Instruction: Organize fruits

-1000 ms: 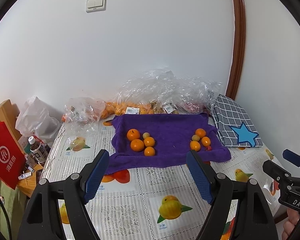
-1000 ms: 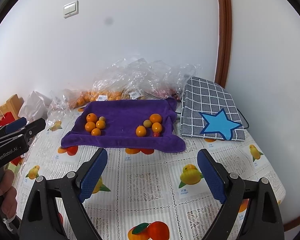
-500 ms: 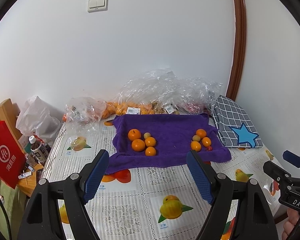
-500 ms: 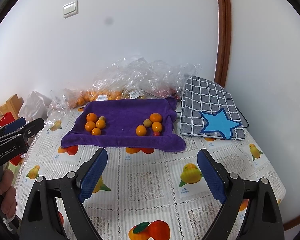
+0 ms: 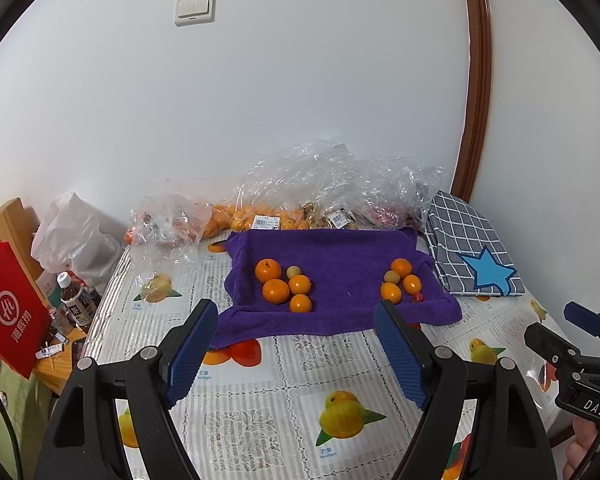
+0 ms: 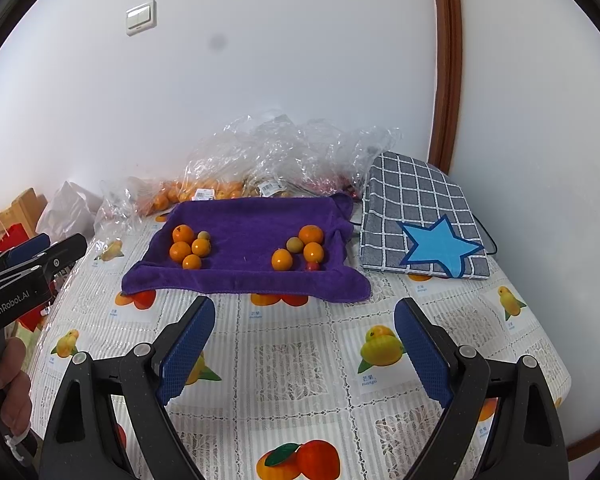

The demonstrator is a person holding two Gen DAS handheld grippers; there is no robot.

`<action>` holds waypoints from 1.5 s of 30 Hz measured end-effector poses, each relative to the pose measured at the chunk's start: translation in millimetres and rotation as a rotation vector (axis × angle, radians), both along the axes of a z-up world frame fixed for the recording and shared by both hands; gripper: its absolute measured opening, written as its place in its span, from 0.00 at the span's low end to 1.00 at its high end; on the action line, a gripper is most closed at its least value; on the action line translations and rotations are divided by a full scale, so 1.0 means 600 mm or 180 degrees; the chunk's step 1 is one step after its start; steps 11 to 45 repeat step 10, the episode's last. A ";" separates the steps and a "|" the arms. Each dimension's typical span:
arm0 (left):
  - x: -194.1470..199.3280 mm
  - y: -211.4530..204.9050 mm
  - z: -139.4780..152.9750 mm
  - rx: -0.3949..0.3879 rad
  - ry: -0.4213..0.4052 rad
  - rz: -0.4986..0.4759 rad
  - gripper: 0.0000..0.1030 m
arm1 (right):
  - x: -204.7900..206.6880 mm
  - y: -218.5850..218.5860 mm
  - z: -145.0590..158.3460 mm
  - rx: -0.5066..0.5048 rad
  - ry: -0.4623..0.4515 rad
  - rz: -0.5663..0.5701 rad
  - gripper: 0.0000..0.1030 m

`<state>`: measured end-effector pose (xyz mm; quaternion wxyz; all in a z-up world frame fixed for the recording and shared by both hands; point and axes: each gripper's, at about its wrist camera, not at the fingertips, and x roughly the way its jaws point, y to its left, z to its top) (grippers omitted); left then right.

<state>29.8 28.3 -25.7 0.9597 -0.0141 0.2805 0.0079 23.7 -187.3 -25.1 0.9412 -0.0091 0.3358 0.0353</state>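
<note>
A purple towel (image 5: 340,256) (image 6: 252,224) lies on the table with two groups of fruit on it. The left group (image 5: 284,284) (image 6: 190,246) has several oranges and one small pale green fruit. The right group (image 5: 400,284) (image 6: 302,250) has three oranges, a pale green fruit and a small red one (image 6: 312,267). My left gripper (image 5: 296,350) is open and empty, above the table in front of the towel. My right gripper (image 6: 304,344) is open and empty, also in front of the towel. Each gripper shows at the edge of the other's view.
Clear plastic bags with more oranges (image 5: 260,216) lie behind the towel by the wall. A grey checked cushion with a blue star (image 6: 424,224) lies right of the towel. A red paper bag (image 5: 8,308) and bottles (image 5: 76,300) stand left of the table. The tablecloth (image 6: 300,360) has printed fruit.
Both views have barely shifted; the left gripper has drifted very slightly. The fruit has not moved and both grippers stay open.
</note>
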 end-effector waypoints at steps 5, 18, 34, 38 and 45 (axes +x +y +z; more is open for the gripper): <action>0.000 0.000 0.000 -0.0008 0.0002 0.0008 0.77 | -0.001 0.000 -0.002 -0.0007 0.0003 0.0005 0.88; 0.002 0.000 0.001 -0.0002 -0.0010 -0.0007 0.77 | -0.001 0.001 -0.002 -0.0003 0.0000 0.0003 0.88; 0.002 0.000 0.001 -0.0002 -0.0010 -0.0007 0.77 | -0.001 0.001 -0.002 -0.0003 0.0000 0.0003 0.88; 0.002 0.000 0.001 -0.0002 -0.0010 -0.0007 0.77 | -0.001 0.001 -0.002 -0.0003 0.0000 0.0003 0.88; 0.002 0.000 0.001 -0.0002 -0.0010 -0.0007 0.77 | -0.001 0.001 -0.002 -0.0003 0.0000 0.0003 0.88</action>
